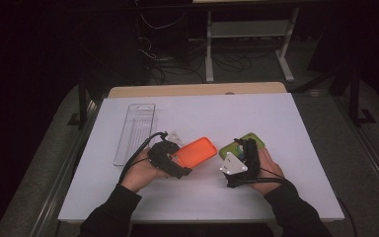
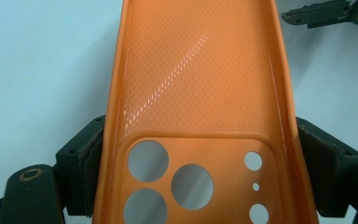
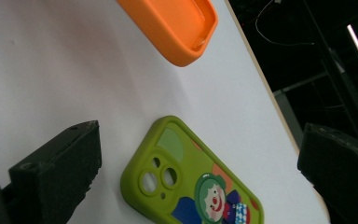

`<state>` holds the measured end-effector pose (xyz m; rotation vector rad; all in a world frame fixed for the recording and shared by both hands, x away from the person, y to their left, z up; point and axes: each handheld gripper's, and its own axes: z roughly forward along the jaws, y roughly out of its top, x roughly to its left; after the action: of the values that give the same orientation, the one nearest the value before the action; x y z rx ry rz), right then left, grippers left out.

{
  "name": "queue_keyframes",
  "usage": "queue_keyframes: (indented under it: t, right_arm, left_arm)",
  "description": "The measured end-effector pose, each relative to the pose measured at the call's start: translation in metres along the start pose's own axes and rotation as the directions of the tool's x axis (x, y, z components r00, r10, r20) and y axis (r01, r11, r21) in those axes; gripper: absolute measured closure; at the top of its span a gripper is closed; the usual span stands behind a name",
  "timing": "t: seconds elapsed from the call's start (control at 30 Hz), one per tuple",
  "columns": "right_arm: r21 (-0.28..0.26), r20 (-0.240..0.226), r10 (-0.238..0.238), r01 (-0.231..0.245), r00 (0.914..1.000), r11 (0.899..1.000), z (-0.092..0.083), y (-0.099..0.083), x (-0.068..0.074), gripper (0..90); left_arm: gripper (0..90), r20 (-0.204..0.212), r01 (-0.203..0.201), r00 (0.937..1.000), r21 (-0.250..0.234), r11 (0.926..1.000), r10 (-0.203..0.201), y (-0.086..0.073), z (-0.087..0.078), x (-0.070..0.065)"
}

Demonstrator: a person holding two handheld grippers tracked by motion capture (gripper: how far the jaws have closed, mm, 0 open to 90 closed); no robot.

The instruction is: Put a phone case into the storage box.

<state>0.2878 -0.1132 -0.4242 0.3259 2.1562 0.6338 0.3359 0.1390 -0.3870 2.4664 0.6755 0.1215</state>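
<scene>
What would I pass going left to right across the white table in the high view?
Clear plastic tray → left gripper, its fingers clamped on the sides of the orange phone case → right gripper, fingers open over the green phone case with a cartoon clown on it.

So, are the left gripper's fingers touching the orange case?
Touching. In the left gripper view, both fingers press the sides of the orange case.
</scene>
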Motion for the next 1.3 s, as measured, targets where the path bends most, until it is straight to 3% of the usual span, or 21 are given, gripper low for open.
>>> queue_keyframes:
  t: [0.03, 0.07, 0.1, 0.13, 0.17, 0.2, 0.27, 0.4, 0.53, 0.6, 0.63, 0.73, 0.87, 0.9, 0.93, 0.97, 1.07, 1.1, 1.17, 1.2, 1.3]
  right_arm:
    - [-0.002, 0.012, -0.028, 0.028, 0.9995, 1.000, 0.001, 0.000, 0.000, 0.0]
    - [-0.004, 0.018, -0.052, 0.052, 0.9985, 0.999, 0.001, 0.001, 0.000, 0.0]
    - [-0.002, 0.023, -0.048, 0.048, 0.9986, 0.999, 0.000, 0.002, 0.002, 0.0]
    - [-0.005, 0.043, -0.087, 0.087, 0.9953, 0.996, 0.001, 0.002, 0.002, 0.0]
    - [-0.006, 0.049, -0.086, 0.086, 0.9951, 0.996, 0.001, 0.003, 0.003, 0.0]
    - [-0.010, 0.058, -0.121, 0.121, 0.9910, 0.993, 0.001, 0.003, 0.002, 0.0]
    - [-0.006, 0.075, -0.155, 0.156, 0.9851, 0.988, 0.001, 0.005, 0.004, 0.0]
    - [0.010, 0.103, -0.209, 0.209, 0.9724, 0.978, 0.002, 0.006, 0.008, 0.0]
    - [0.024, 0.150, -0.268, 0.267, 0.9517, 0.963, 0.002, 0.007, 0.012, 0.0]
    - [0.027, 0.177, -0.310, 0.310, 0.9342, 0.950, 0.003, 0.008, 0.013, 0.0]
    - [0.034, 0.180, -0.320, 0.319, 0.9301, 0.947, 0.004, 0.008, 0.015, 0.0]
    - [0.038, 0.197, -0.373, 0.373, 0.9067, 0.927, 0.004, 0.009, 0.017, 0.0]
    - [0.026, 0.202, -0.400, 0.403, 0.8942, 0.915, 0.006, 0.011, 0.019, 1.1]
    - [0.026, 0.193, -0.375, 0.377, 0.9068, 0.926, 0.006, 0.012, 0.021, 1.2]
    - [0.019, 0.219, -0.382, 0.387, 0.8979, 0.922, 0.007, 0.013, 0.021, 1.2]
    - [0.017, 0.213, -0.381, 0.386, 0.8999, 0.922, 0.008, 0.014, 0.022, 1.4]
    - [0.007, 0.227, -0.390, 0.398, 0.8927, 0.917, 0.011, 0.016, 0.024, 3.7]
    - [0.011, 0.232, -0.438, 0.448, 0.8683, 0.894, 0.012, 0.017, 0.023, 5.0]
    - [0.010, 0.239, -0.447, 0.458, 0.8622, 0.889, 0.015, 0.019, 0.024, 7.2]
    - [0.011, 0.237, -0.448, 0.459, 0.8621, 0.888, 0.016, 0.019, 0.025, 7.9]
    - [0.008, 0.248, -0.455, 0.468, 0.8553, 0.884, 0.018, 0.022, 0.027, 10.3]
  left_arm:
    - [16.0, -0.001, -0.010, 0.9999, 0.003, 0.9999, 0.010, 0.000, 0.000, 0.001]
    - [16.0, -0.001, 0.016, 0.9999, -0.018, 0.9997, -0.016, 0.000, 0.001, -0.001]
    - [16.0, 0.000, 0.011, 0.9999, -0.019, 0.9997, -0.011, 0.000, 0.001, -0.001]
    - [16.0, 0.001, 0.014, 0.9999, -0.020, 0.9997, -0.014, 0.000, 0.001, -0.001]
    - [15.9, 0.001, 0.036, 0.9994, -0.039, 0.9986, -0.036, 0.000, 0.003, -0.002]
    - [15.9, 0.004, 0.032, 0.9995, -0.032, 0.9990, -0.032, 0.000, 0.003, -0.002]
    - [16.0, 0.009, 0.055, 0.9985, -0.044, 0.9975, -0.054, 0.000, 0.004, -0.004]
    - [16.0, 0.011, 0.057, 0.9984, -0.043, 0.9975, -0.056, 0.000, 0.004, -0.004]
    - [16.0, 0.005, 0.047, 0.9989, -0.035, 0.9983, -0.047, 0.000, 0.003, -0.003]
    - [15.9, 0.004, 0.028, 0.9996, -0.014, 0.9995, -0.028, 0.000, 0.002, -0.001]
    - [16.0, 0.008, 0.022, 0.9997, -0.005, 0.9997, -0.022, 0.000, 0.002, -0.001]
    - [16.0, 0.008, 0.022, 0.9997, 0.002, 0.9998, -0.022, 0.000, 0.002, 0.000]
    - [15.9, 0.009, 0.021, 0.9998, 0.002, 0.9998, -0.021, 0.005, -0.001, 0.002]
    - [15.9, 0.004, 0.004, 1.0000, 0.001, 1.0000, -0.004, 0.007, -0.002, 0.004]
    - [15.9, 0.007, 0.013, 0.9999, 0.001, 0.9999, -0.013, 0.008, -0.003, 0.004]
    - [15.9, 0.004, 0.014, 0.9999, 0.000, 0.9999, -0.014, 0.010, -0.004, 0.004]
    - [15.9, 0.007, 0.004, 1.0000, 0.004, 1.0000, -0.004, 0.013, -0.005, 0.006]
    - [15.9, 0.009, 0.007, 0.9999, 0.004, 1.0000, -0.007, 0.014, -0.005, 0.006]
    - [15.9, 0.007, 0.019, 0.9998, -0.012, 0.9998, -0.019, 0.015, -0.003, 0.005]
    - [16.0, 0.006, -0.004, 1.0000, 0.005, 1.0000, 0.004, 0.016, -0.004, 0.006]
    - [15.9, 0.007, 0.003, 1.0000, 0.003, 1.0000, -0.003, 0.016, -0.003, 0.005]
